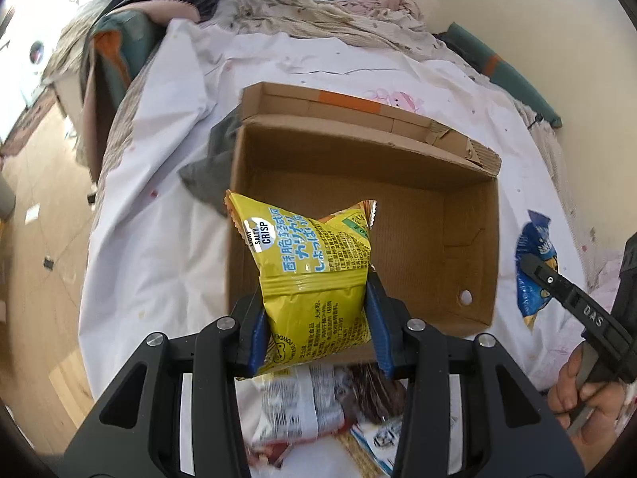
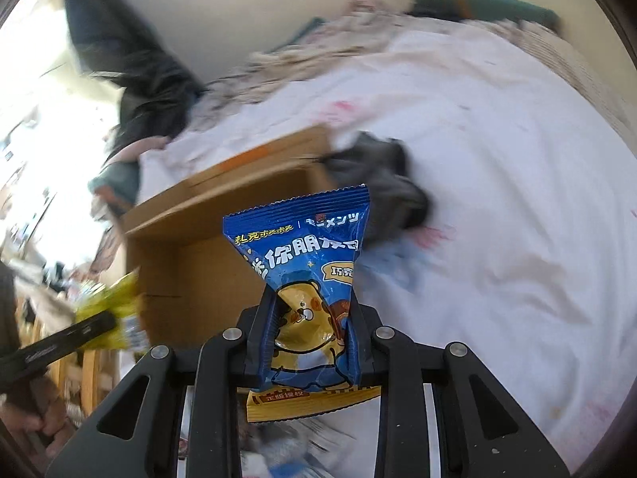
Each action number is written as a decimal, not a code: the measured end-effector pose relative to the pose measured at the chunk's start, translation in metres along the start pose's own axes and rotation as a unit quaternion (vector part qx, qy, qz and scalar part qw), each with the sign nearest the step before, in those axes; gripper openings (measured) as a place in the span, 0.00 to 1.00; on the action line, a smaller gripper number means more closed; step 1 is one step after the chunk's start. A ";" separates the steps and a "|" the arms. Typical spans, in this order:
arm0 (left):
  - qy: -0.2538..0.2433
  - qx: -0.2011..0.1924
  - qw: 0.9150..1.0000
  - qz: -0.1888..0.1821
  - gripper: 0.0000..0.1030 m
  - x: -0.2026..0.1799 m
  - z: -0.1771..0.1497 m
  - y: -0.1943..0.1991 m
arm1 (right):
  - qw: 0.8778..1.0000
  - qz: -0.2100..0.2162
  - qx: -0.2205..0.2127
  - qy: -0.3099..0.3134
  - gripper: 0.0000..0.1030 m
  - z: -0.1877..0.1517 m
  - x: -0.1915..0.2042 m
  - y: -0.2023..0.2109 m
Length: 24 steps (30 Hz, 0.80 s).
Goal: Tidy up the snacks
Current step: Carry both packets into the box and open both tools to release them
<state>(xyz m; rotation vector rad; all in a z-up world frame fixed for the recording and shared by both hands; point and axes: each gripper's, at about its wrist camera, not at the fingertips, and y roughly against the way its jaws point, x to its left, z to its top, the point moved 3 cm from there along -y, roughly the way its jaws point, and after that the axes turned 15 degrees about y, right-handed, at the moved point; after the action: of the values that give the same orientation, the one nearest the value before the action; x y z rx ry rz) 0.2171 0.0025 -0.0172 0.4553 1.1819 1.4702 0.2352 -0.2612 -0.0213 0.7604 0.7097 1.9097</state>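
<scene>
Nearest the left wrist camera: left gripper (image 1: 316,318), pads clamped on the lower half of a yellow crisp packet (image 1: 310,267), which stands upright between the jaws. Below it, loose snack packets (image 1: 318,402) lie in a heap on the white bedsheet (image 1: 159,215).

Right wrist view: right gripper (image 2: 310,334) pinches a blue snack packet (image 2: 302,263) at its waist; the bag is puckered there, sealed top edge up. Clear of the sheet, as far as the blurred frame shows.

Just beyond the yellow packet: open cardboard box (image 1: 491,239), bare floor, flap folded back on the far side. Nothing inside it yet. A grey cloth (image 1: 207,167) is tucked against its left wall.

Further off: rumpled bedding (image 1: 338,16) along the wall.

Step in hand, as judged: both packets picked, carry-to-box phase. Yellow packet sits over the near box edge; blue packet is beside the box, to its right.

Next move calls for: advance each gripper over the box floor, lower, then release. Place them side by side so later packets fit. Keep the two grippers from crossing.
</scene>
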 end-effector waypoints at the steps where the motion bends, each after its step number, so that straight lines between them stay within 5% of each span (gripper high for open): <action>1: -0.008 -0.001 1.000 0.002 0.37 -0.004 0.001 -0.004 | 1.000 0.005 0.003 0.006 0.29 0.003 0.005 -0.011; 8: -0.043 0.002 0.999 0.011 0.37 -0.019 0.002 -0.042 | 0.999 0.019 0.029 0.033 0.29 0.018 0.021 -0.070; 24: -0.039 0.014 0.999 0.015 0.38 -0.014 -0.005 -0.072 | 0.996 -0.006 0.072 0.058 0.30 -0.006 0.024 -0.093</action>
<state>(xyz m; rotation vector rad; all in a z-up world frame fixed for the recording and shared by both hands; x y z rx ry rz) 0.2541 -0.0221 -0.0760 0.5480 1.1394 1.4507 0.2724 -0.2036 -0.0892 0.7363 0.9311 1.9186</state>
